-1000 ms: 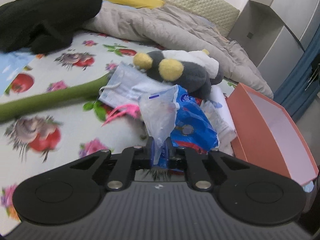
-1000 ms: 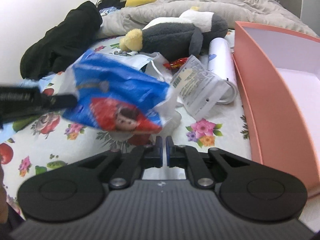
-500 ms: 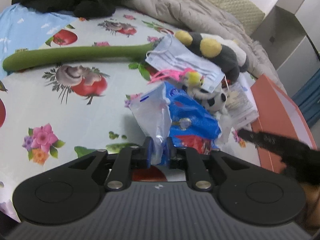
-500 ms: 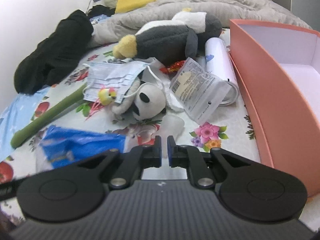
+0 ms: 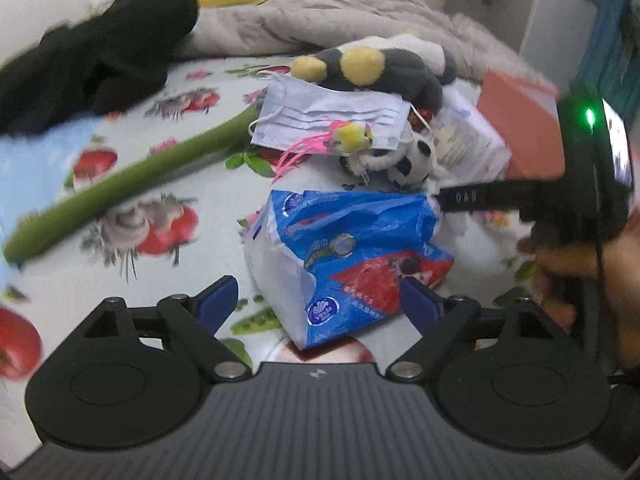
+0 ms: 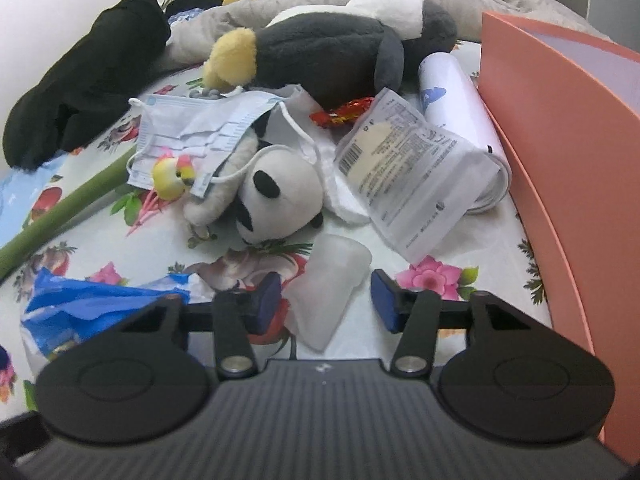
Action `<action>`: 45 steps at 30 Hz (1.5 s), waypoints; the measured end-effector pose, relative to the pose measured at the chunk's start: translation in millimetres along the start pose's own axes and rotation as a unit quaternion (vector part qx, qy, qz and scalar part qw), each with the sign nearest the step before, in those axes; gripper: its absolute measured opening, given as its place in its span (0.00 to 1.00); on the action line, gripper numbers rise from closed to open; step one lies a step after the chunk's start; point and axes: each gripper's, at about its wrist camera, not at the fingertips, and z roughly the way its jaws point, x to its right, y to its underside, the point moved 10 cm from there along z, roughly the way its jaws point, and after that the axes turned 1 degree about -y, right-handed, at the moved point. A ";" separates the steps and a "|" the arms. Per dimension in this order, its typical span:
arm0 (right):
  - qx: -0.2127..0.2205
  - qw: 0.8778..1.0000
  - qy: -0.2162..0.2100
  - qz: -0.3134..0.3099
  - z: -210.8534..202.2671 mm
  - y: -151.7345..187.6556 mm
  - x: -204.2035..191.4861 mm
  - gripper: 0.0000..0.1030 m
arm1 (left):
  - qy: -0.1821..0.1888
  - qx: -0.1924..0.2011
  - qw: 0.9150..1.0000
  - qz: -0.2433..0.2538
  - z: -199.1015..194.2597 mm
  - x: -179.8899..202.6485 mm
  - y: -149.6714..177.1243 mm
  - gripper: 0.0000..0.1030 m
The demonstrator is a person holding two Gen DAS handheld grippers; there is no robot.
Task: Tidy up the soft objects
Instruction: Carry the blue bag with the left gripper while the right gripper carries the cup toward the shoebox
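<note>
A blue, white and red tissue pack (image 5: 344, 256) lies on the flowered sheet between the open fingers of my left gripper (image 5: 320, 300); it also shows in the right wrist view (image 6: 96, 312). My right gripper (image 6: 326, 304) is open around a small clear soft packet (image 6: 328, 284). Beyond lie a panda plush (image 6: 276, 196), a face mask (image 6: 196, 128), a grey penguin plush (image 6: 328, 48) and a small yellow toy (image 6: 172, 172). The right gripper's body (image 5: 580, 184) shows in the left wrist view.
An orange box (image 6: 560, 152) stands open on the right. A printed plastic pouch (image 6: 404, 172), a white roll (image 6: 448, 92), a red candy wrapper (image 6: 340, 114), a long green tube (image 5: 120, 184), black clothing (image 5: 92, 52) and a grey quilt (image 5: 340, 12) surround the pile.
My left gripper has set the tissue pack on the sheet and opened. My right gripper has opened and moved down around the clear packet.
</note>
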 end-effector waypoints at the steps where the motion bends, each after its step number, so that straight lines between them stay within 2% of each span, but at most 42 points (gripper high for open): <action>1: -0.001 1.000 0.003 -0.002 0.1 -1.0 0.3 0.35 | 0.000 0.003 1.000 0.016 0.6 4.2 -1.2 0.89; 4: -0.002 1.000 0.009 -0.006 -3.0 -1.7 2.6 0.23 | -0.008 0.014 0.997 0.072 3.3 17.8 -4.1 0.91; 6: -0.005 1.000 0.009 -0.006 -6.5 0.4 5.5 0.21 | -0.015 0.026 0.992 0.120 5.7 27.4 -6.6 0.92; 8: -0.007 1.000 0.010 -0.007 -11.5 4.2 8.7 0.21 | -0.014 0.033 0.984 0.177 7.4 39.8 -6.4 0.92; 11: -0.008 1.000 0.012 -0.011 -20.8 11.5 13.1 0.19 | -0.006 0.052 0.964 0.261 10.9 59.1 -3.5 0.95; 14: -0.011 1.000 0.012 -0.009 -29.1 19.1 17.0 0.19 | 0.004 0.045 0.949 0.313 21.9 70.4 2.5 0.95; 18: -0.010 1.000 0.011 -0.006 -43.0 27.1 21.2 0.19 | 0.010 0.031 0.940 0.338 36.2 75.5 6.9 0.95; 24: -0.013 1.000 0.004 -0.008 -63.4 43.8 23.1 0.19 | 0.020 0.014 0.940 0.340 50.5 74.7 8.8 0.95; 28: -0.017 1.000 0.000 -0.008 -72.6 54.9 23.6 0.19 | 0.054 -0.021 0.957 0.284 61.9 67.3 2.1 0.95; 31: -0.017 1.000 -0.001 -0.014 -78.3 61.1 23.3 0.19 | 0.077 -0.041 0.968 0.237 66.9 61.8 2.6 0.90; 34: -0.017 1.000 -0.002 -0.016 -81.1 66.2 24.4 0.19 | 0.080 -0.041 0.972 0.217 66.6 61.5 1.6 0.79; 36: -0.019 1.000 -0.002 -0.017 -81.1 69.9 25.9 0.19 | 0.080 -0.043 0.975 0.204 66.6 61.5 -0.2 0.67; 40: -0.014 1.000 -0.005 -0.021 -81.5 71.3 26.3 0.19 | 0.081 -0.046 0.980 0.176 69.0 61.4 -2.1 0.57; 42: -0.013 1.000 -0.006 -0.019 -81.5 71.7 27.0 0.19 | 0.074 -0.043 0.983 0.162 69.2 61.0 -3.9 0.46; 45: -0.011 1.000 -0.006 -0.015 -82.5 72.1 28.1 0.19 | 0.060 -0.039 0.986 0.149 69.6 62.7 -6.1 0.39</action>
